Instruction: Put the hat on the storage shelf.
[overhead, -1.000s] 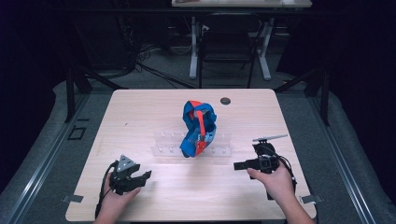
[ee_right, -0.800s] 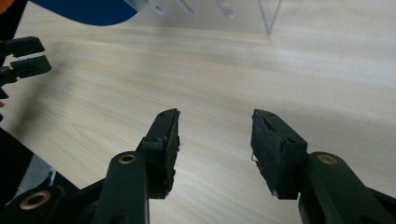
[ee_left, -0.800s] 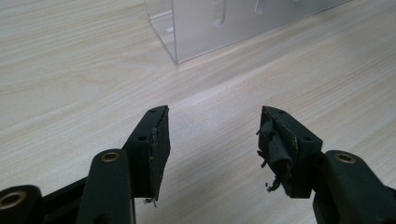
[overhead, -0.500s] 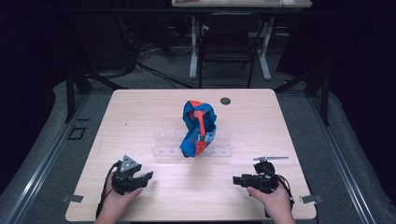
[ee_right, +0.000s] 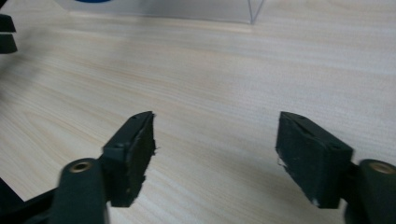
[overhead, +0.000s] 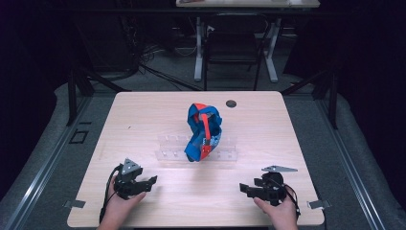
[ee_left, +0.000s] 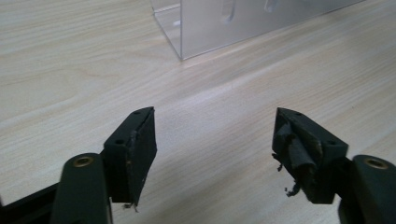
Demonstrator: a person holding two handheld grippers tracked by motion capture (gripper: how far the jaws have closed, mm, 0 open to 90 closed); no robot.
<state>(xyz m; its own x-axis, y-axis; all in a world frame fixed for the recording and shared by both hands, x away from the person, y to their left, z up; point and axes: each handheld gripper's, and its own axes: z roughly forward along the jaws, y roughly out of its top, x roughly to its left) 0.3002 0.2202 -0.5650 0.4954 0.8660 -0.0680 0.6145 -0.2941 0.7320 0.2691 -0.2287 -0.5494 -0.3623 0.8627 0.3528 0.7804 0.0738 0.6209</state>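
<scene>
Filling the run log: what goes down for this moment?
left tongs: open, empty | right tongs: open, empty | blue-red strap: draped over clear rack, untouched

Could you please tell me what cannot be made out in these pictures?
- Blue and red cloth: high view, too small to tell what it is.
- Clear rack: left gripper view, cut off by the top edge.
- Small dark disc: high view, too small to identify.

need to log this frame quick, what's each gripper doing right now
left gripper: open, its jaws have just been opening, nothing between them.
right gripper: open, its jaws have just been opening, nothing between them.
</scene>
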